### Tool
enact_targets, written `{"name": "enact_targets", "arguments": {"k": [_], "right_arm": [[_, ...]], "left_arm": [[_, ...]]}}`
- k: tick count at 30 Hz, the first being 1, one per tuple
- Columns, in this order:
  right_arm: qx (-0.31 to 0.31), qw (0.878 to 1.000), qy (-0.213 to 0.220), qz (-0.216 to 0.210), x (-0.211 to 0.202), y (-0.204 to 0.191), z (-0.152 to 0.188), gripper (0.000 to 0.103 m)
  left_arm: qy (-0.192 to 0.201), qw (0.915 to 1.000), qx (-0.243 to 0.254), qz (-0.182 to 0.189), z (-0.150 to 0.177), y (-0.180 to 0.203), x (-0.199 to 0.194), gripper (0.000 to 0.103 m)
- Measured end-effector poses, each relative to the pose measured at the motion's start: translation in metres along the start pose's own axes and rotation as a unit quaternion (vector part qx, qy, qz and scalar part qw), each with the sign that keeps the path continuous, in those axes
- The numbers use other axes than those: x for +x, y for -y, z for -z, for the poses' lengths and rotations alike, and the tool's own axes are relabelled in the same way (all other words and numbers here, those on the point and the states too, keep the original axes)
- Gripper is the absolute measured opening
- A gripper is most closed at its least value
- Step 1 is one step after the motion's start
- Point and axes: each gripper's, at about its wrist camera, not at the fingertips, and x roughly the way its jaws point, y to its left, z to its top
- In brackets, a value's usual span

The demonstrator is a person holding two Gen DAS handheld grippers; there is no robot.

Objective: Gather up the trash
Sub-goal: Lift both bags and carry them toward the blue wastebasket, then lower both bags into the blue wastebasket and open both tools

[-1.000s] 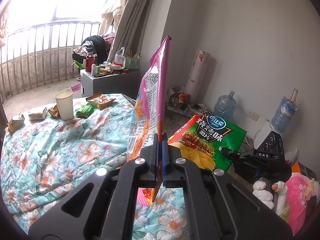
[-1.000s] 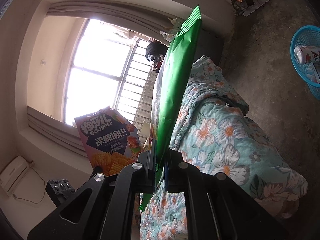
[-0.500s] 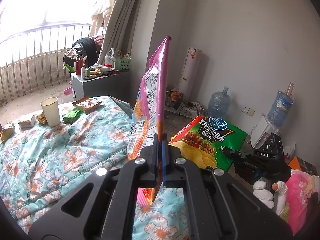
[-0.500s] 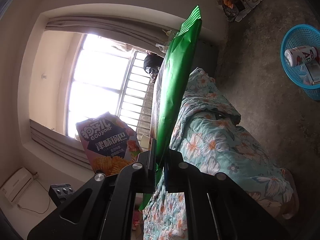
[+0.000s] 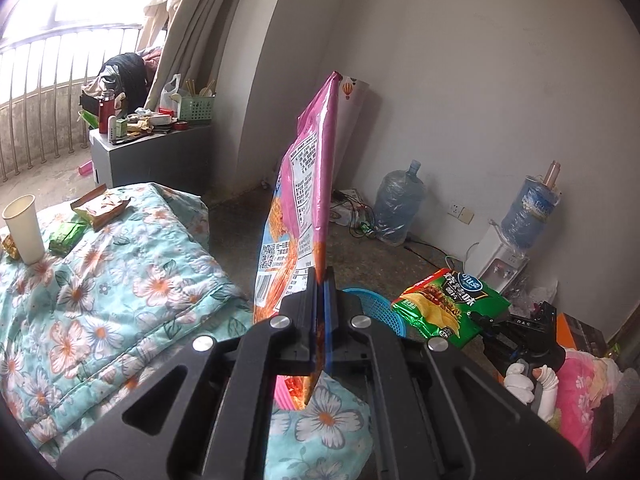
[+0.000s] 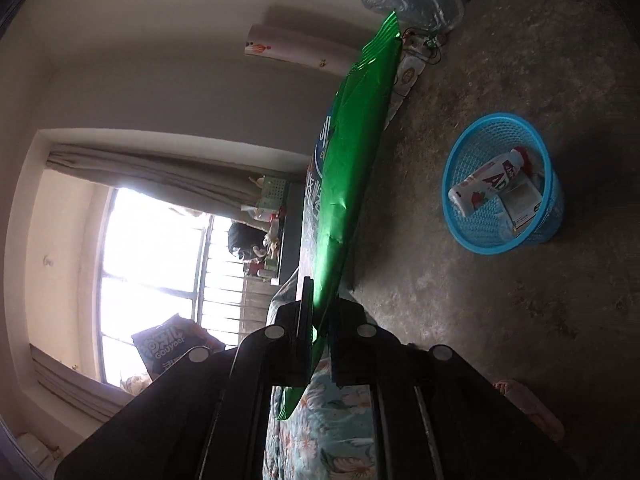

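I am carrying two chip bags to the bin. My left gripper is pinching the pink bag, held up past the bed's corner. My right gripper is pinching the green bag. The blue basket sits on the floor, apart from the bed. Next I think I must bring each bag over it, then let go.

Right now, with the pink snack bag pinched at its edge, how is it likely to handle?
The pink snack bag stands upright above the left gripper, so probably light and fairly stiff. It looks flat, likely nearly empty. Its glossy film may slip if the grip loosens.
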Motion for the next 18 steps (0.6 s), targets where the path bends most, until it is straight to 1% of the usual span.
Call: {"name": "enact_targets", "arguments": {"k": [2, 3, 5, 7, 10, 12, 15, 16, 18], "right_arm": [[0.024, 0.999, 0.036, 0.027, -0.011, 0.019, -0.016, 0.006], [0.035, 0.998, 0.044, 0.033, -0.014, 0.027, -0.022, 0.006], [0.055, 0.996, 0.049, 0.040, -0.010, 0.039, -0.027, 0.006], [0.061, 0.995, 0.044, 0.060, 0.002, 0.047, -0.026, 0.006], [0.033, 0.992, 0.032, 0.117, 0.030, 0.053, -0.026, 0.006], [0.003, 0.987, 0.028, 0.161, 0.056, 0.053, -0.027, 0.006], [-0.026, 0.976, 0.022, 0.214, 0.098, 0.059, -0.035, 0.006], [-0.035, 0.972, 0.016, 0.231, 0.114, 0.062, -0.038, 0.006], [-0.047, 0.968, 0.002, 0.246, 0.150, 0.073, -0.046, 0.008]], "left_arm": [[-0.010, 0.9998, -0.002, 0.014, -0.005, 0.003, 0.021, 0.001], [-0.015, 0.9996, -0.004, 0.022, -0.007, 0.004, 0.032, 0.001], [-0.028, 0.9991, -0.005, 0.033, -0.007, 0.005, 0.053, 0.001], [-0.039, 0.9983, -0.003, 0.042, -0.006, 0.007, 0.072, 0.001], [-0.057, 0.9972, 0.001, 0.050, -0.002, 0.009, 0.097, 0.001], [-0.066, 0.9963, 0.001, 0.054, -0.001, 0.008, 0.110, 0.001], [-0.076, 0.9955, 0.003, 0.056, 0.001, 0.008, 0.126, 0.001], [-0.079, 0.9953, 0.004, 0.055, 0.001, 0.007, 0.130, 0.001], [-0.085, 0.9949, 0.005, 0.054, 0.001, 0.006, 0.137, 0.001]]}}
